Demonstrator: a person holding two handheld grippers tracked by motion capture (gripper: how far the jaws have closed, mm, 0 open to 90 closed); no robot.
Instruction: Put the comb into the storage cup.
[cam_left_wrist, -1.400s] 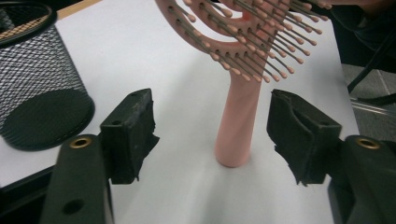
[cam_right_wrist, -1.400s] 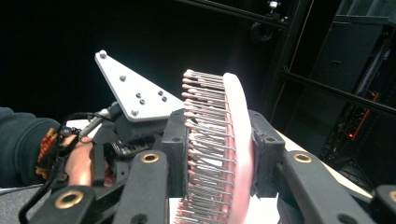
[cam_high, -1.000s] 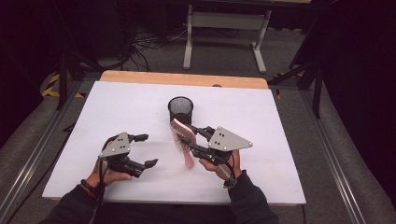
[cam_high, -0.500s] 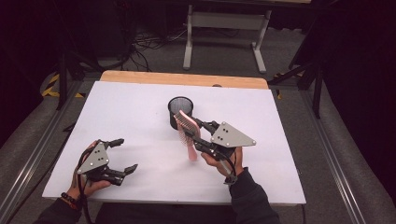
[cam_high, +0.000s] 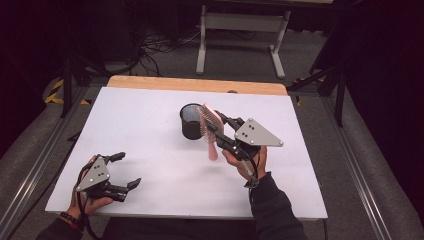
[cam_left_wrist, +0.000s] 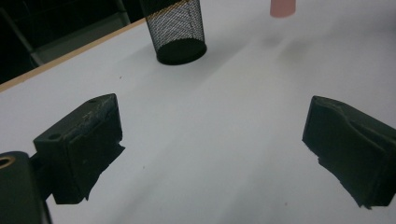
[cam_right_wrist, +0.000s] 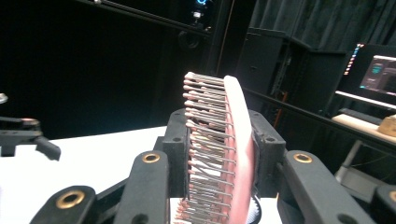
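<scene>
My right gripper is shut on a pink hairbrush, held upright above the table just right of a black mesh cup. In the right gripper view the hairbrush stands between the two jaws, bristles facing left. My left gripper is open and holds nothing, low over the table's front left. In the left gripper view its jaws stand wide apart, with the mesh cup ahead and the hairbrush's handle tip at the top edge.
The white table top has a wooden strip along its far edge. A metal stand's legs rise behind the table on the dark floor. In the right gripper view the left gripper shows far left.
My left gripper has drawn back toward the front left corner of the table. My right gripper has lifted the hairbrush and turned it more upright, closer to the cup.
</scene>
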